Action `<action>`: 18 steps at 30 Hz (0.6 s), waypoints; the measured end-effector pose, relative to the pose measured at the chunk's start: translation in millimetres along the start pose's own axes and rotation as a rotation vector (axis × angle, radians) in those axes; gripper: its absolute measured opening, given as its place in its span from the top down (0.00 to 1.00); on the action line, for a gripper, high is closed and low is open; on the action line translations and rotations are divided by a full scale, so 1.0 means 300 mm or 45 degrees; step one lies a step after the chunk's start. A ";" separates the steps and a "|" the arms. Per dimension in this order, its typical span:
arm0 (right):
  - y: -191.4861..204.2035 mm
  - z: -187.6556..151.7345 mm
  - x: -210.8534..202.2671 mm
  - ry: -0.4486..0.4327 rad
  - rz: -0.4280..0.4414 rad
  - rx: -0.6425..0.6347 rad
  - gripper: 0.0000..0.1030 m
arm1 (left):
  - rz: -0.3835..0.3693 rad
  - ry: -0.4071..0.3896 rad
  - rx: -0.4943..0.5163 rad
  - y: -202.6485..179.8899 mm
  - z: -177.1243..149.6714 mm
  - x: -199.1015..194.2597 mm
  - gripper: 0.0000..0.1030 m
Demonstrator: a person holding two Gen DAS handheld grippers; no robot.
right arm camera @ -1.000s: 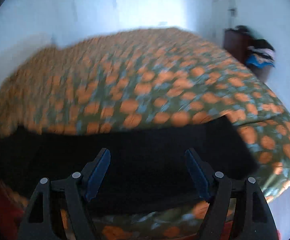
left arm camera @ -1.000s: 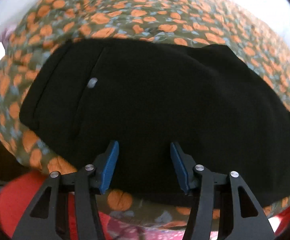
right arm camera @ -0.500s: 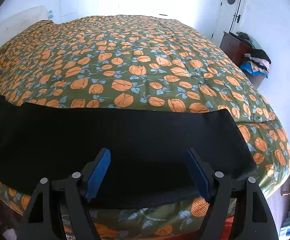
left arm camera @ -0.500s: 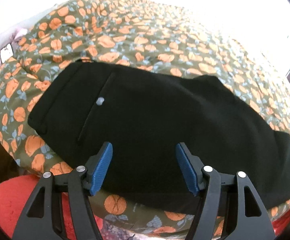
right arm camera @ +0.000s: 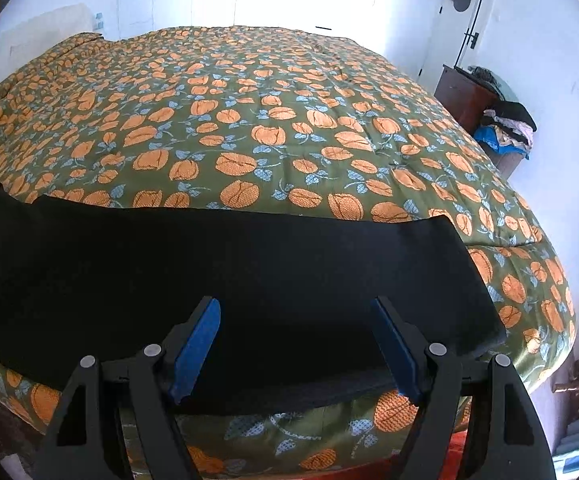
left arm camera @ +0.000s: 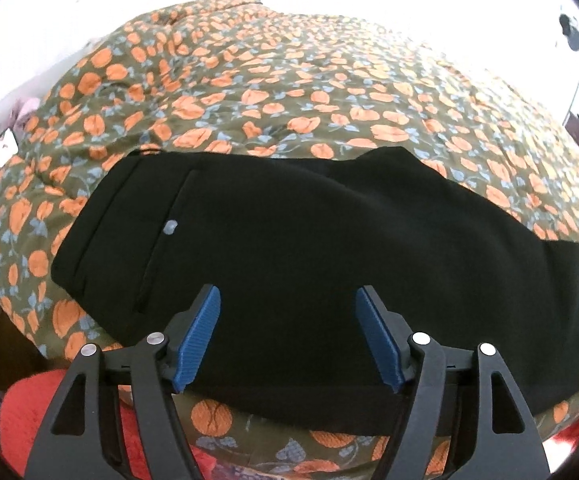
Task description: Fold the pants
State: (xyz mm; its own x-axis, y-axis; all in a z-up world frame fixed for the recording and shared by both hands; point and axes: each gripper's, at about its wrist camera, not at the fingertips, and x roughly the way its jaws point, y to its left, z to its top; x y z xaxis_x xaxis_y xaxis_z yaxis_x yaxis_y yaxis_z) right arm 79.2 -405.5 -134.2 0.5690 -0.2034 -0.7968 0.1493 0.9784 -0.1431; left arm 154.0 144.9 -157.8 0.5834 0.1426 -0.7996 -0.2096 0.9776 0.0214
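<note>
Black pants (left arm camera: 309,248) lie flat along the near edge of a bed, folded lengthwise, waistband to the left and a small pale button (left arm camera: 169,227) beside a pocket seam. My left gripper (left arm camera: 287,340) is open and empty, above the near edge of the waist part. In the right wrist view the leg part of the pants (right arm camera: 229,288) stretches across, with the hem end (right arm camera: 477,292) at the right. My right gripper (right arm camera: 295,344) is open and empty above the near edge of the legs.
The bed carries a green quilt with orange flowers (right arm camera: 269,120). A dark wooden cabinet with piled clothes (right arm camera: 493,116) stands at the right wall beside a white door. Red fabric (left arm camera: 29,420) lies below the bed's near left edge.
Both grippers have pulled back and up from the pants, so more of the bed shows. The left gripper's jaws have opened wider. The pants have not moved.
</note>
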 end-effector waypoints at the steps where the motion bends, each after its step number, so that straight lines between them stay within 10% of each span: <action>1: 0.002 0.000 0.002 0.001 -0.003 -0.005 0.26 | 0.006 -0.005 0.015 -0.007 0.000 0.000 0.29; 18: 0.005 -0.007 0.020 0.028 -0.019 -0.004 0.26 | 0.121 -0.005 0.117 -0.042 0.001 0.024 0.27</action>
State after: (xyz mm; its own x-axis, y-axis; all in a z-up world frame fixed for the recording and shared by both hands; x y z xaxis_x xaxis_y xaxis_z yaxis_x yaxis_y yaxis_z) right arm 81.0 -405.3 -140.4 0.5486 -0.2170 -0.8075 0.1553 0.9754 -0.1566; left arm 161.1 133.6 -163.5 0.5676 0.2354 -0.7889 -0.1910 0.9698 0.1519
